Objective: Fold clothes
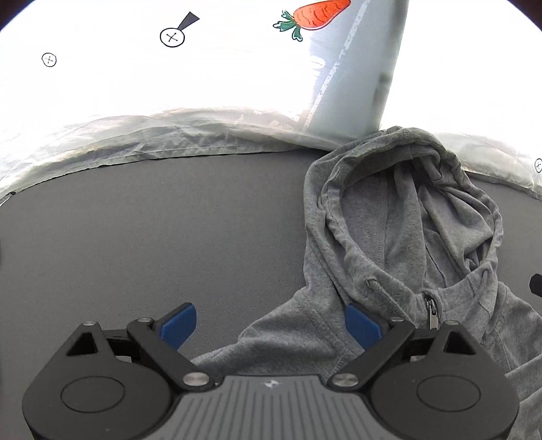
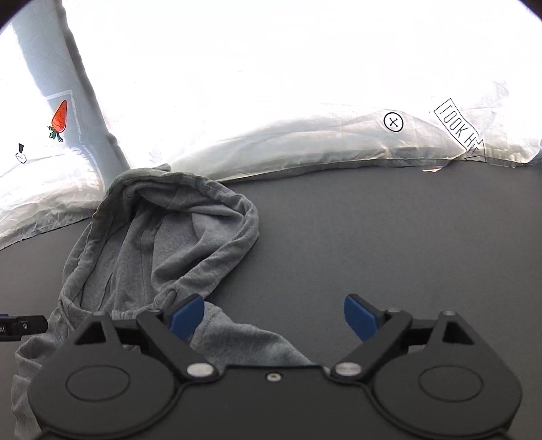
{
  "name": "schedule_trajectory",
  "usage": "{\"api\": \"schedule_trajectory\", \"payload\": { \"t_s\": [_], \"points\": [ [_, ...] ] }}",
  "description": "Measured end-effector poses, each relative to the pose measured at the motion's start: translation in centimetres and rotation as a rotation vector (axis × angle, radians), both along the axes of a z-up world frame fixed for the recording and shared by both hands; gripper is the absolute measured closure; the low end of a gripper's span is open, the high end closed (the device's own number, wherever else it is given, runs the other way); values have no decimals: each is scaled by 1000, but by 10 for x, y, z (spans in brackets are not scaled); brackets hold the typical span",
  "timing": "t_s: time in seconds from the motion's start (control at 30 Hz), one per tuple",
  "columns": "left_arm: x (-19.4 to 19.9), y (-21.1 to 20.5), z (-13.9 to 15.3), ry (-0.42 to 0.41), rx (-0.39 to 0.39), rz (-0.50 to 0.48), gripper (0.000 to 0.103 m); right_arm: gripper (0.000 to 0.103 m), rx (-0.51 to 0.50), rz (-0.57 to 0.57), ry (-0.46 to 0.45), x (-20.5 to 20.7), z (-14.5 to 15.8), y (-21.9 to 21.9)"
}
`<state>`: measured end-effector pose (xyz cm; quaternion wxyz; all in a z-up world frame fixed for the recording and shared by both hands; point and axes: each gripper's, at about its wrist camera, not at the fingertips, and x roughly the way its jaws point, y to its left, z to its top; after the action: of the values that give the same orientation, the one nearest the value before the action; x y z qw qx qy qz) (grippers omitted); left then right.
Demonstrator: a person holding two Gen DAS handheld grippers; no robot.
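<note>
A grey zip hoodie [image 1: 399, 237] lies on a dark grey table [image 1: 169, 243], hood spread open toward the far edge, its zipper pull [image 1: 432, 311] near the collar. My left gripper [image 1: 271, 325] is open and empty, hovering over the hoodie's left shoulder. In the right wrist view the same hoodie [image 2: 162, 243] lies to the left. My right gripper [image 2: 274, 318] is open and empty over the hoodie's right shoulder edge, its left fingertip [image 2: 186, 318] above the fabric. The tip of the other gripper [image 2: 23, 326] shows at the left edge.
A white translucent plastic sheet [image 1: 169, 135] with printed carrot [image 1: 318, 15] and button marks hangs along the table's far edge. A pale grey post [image 1: 355, 78] stands behind the hood. Bare table surface [image 2: 406, 237] lies to the right of the hoodie.
</note>
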<state>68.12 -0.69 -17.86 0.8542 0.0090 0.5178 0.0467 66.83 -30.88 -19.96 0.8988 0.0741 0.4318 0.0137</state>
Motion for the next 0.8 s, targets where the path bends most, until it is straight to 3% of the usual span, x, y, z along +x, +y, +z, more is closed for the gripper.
{"api": "schedule_trajectory", "payload": {
  "t_s": [0.17,0.27,0.4,0.63,0.8],
  "points": [
    [41,1,-11,-24,-24,11,8,5,2,0,11,44,-16,8],
    [55,-6,-23,-33,18,-16,8,5,-34,25,25,62,-25,18],
    [68,-13,-36,-58,81,-44,8,5,-188,68,63,72,-37,36],
    [90,-24,-41,-121,144,-57,8,5,-298,30,11,78,-36,40],
    [94,-32,-39,-150,88,-109,8,5,-268,-7,-14,91,-35,29]
  ]
}}
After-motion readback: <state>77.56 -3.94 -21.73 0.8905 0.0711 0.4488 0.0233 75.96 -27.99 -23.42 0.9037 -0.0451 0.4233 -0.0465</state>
